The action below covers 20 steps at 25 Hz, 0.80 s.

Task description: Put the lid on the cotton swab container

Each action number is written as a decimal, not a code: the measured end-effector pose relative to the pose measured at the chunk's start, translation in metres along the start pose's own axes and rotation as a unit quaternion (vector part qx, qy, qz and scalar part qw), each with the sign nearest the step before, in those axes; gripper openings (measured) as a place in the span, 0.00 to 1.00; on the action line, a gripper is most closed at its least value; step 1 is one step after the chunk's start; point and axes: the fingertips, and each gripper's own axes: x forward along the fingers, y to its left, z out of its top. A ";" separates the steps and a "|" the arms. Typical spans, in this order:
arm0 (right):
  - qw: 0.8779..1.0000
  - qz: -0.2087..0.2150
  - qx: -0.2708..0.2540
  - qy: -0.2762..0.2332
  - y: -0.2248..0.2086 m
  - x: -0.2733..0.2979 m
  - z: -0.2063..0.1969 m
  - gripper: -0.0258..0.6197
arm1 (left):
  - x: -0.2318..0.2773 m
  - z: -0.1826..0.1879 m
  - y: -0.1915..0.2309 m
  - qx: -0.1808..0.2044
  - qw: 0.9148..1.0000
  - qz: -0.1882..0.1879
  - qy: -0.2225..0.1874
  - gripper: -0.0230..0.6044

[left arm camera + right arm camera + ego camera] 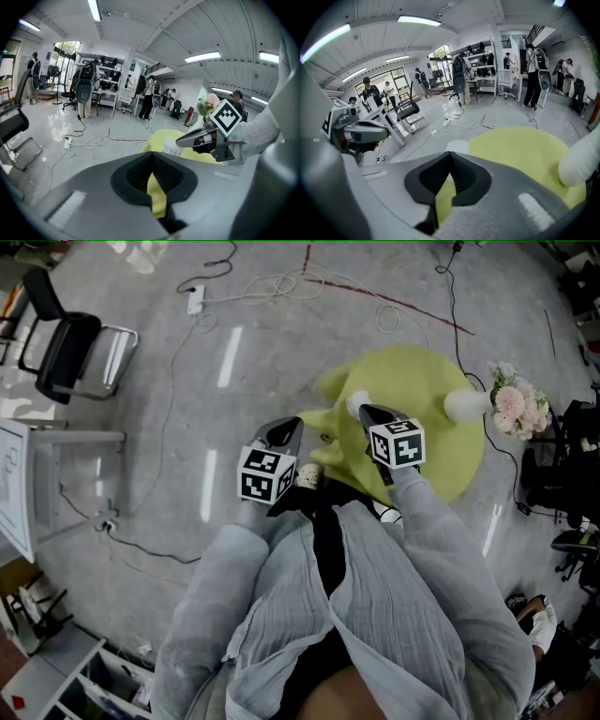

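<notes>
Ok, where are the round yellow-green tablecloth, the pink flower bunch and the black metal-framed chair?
round yellow-green tablecloth [448, 454]: head view, its bare right side.
pink flower bunch [514, 406]: head view, a pink bloom.
black metal-framed chair [67, 354]: head view, its black padding.

Floor [178, 381] glossy, smooth; yellow-green table cover [441, 442] matt, probably cloth; sleeve [441, 549] crinkled fabric.

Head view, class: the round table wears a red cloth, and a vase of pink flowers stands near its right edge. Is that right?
Not quite: the cloth is yellow-green, not red, as the head view shows. The rest stands: the vase of pink flowers is near its right edge.
</notes>
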 end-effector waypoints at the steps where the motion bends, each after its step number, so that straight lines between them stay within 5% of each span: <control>1: 1.000 0.001 0.001 -0.001 0.000 0.000 0.000 0.04 | -0.001 0.001 0.000 0.001 1.000 0.000 -0.001 0.06; 20: 0.989 0.046 0.020 -0.138 0.008 -0.076 0.051 0.04 | -0.007 0.046 -0.042 0.022 0.999 0.007 -0.048 0.06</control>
